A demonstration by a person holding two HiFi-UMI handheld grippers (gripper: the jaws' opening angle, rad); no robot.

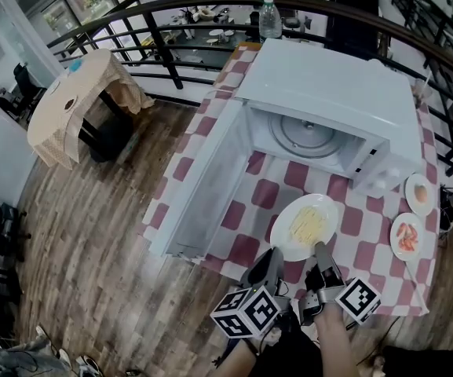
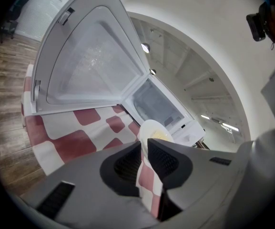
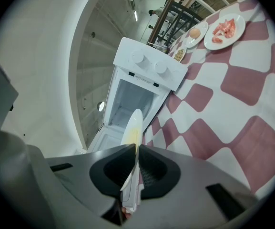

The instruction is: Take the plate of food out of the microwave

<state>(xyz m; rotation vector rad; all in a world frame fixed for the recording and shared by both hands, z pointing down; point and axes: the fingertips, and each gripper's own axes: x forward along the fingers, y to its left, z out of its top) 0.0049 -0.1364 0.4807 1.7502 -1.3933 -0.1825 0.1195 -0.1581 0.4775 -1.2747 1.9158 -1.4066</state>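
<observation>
Plate (image 1: 308, 225), rim clamped in right claw (image 3: 134, 147) close-up, seemingly just touching overhead

left gripper (image 2: 143, 144) jaws stand apart just below the plate (image 2: 148, 128) of food; microwave (image 2: 162, 105) door (image 2: 87, 66) open over checked cloth (image 2: 73, 144)

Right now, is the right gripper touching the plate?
Touching. The right gripper view shows the right gripper pinching the rim of the plate.

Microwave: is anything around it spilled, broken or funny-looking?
Nothing looks spilled or broken. The microwave door stands wide open, and the plate of food is outside the microwave, pinched at its rim by the right claw.
</observation>
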